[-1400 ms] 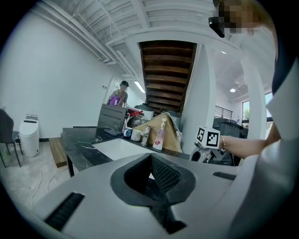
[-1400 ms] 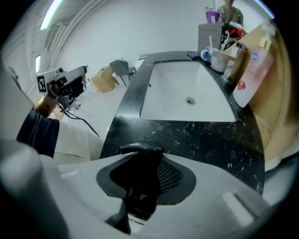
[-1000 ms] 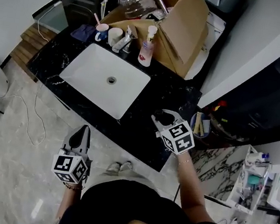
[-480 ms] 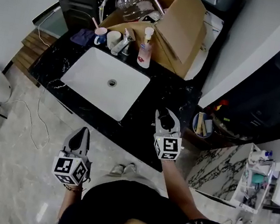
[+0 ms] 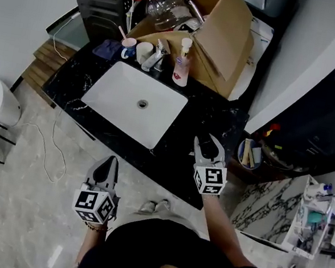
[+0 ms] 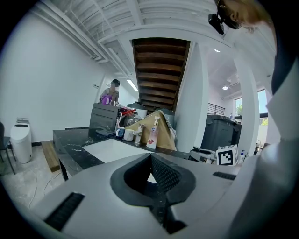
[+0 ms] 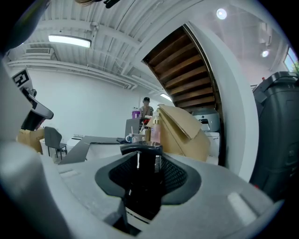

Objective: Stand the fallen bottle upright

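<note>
A small black bottle (image 5: pixel 208 151) stands upright on the black marble counter (image 5: pixel 188 124), right of the white sink (image 5: pixel 134 102). My right gripper (image 5: pixel 210 142) has its jaws on either side of it. They have just been opening, and the pads look apart from the bottle. In the right gripper view the bottle (image 7: pixel 142 179) with its black cap fills the gap in front of the right gripper (image 7: pixel 141 154). My left gripper (image 5: pixel 109 164) hangs over the floor in front of the counter, shut and empty. Its pads meet in the left gripper view (image 6: pixel 152 161).
A pink pump bottle (image 5: pixel 181 66), a faucet (image 5: pixel 155 55) and a mug (image 5: pixel 129 46) stand behind the sink. A big cardboard box (image 5: pixel 225 35) leans at the back right. A bin with items (image 5: pixel 250 153) sits right of the counter's end.
The right gripper swung from pointing up-left to pointing straight up the picture, bringing the black bottle upright. Its jaws now stand wider. The left gripper stayed put.
</note>
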`<state>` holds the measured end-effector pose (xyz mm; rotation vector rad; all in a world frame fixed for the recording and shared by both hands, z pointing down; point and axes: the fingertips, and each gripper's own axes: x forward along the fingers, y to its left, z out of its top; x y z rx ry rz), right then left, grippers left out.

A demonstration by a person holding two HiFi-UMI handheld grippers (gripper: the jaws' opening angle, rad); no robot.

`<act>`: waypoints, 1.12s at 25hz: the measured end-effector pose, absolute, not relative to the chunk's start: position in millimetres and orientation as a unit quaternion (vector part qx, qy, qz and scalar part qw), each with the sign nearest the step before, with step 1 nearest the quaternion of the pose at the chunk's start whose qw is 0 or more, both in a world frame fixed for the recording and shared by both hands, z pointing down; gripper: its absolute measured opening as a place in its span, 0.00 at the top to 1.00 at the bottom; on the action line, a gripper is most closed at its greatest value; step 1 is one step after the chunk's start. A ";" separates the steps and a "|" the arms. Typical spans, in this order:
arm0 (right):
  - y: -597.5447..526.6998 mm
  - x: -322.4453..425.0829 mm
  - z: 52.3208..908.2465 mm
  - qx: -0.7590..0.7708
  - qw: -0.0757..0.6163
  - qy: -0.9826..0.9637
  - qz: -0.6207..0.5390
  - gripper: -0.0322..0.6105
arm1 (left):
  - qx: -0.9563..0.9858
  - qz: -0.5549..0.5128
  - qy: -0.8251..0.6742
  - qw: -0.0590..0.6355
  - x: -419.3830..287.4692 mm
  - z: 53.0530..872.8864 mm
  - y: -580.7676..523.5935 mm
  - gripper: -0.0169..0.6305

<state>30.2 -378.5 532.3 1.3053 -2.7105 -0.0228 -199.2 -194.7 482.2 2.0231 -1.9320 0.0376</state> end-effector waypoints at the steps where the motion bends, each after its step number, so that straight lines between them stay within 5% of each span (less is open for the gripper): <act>1: -377.3 30.0 532.1 0.433 0.069 -0.899 -0.008 0.74 | 0.714 0.014 -0.679 0.171 -198.8 482.1 -195.5 0.97; 28: -248.6 96.1 496.9 0.488 0.023 -0.869 0.075 0.74 | 0.795 0.049 -0.581 0.167 -134.9 499.6 -232.9 0.97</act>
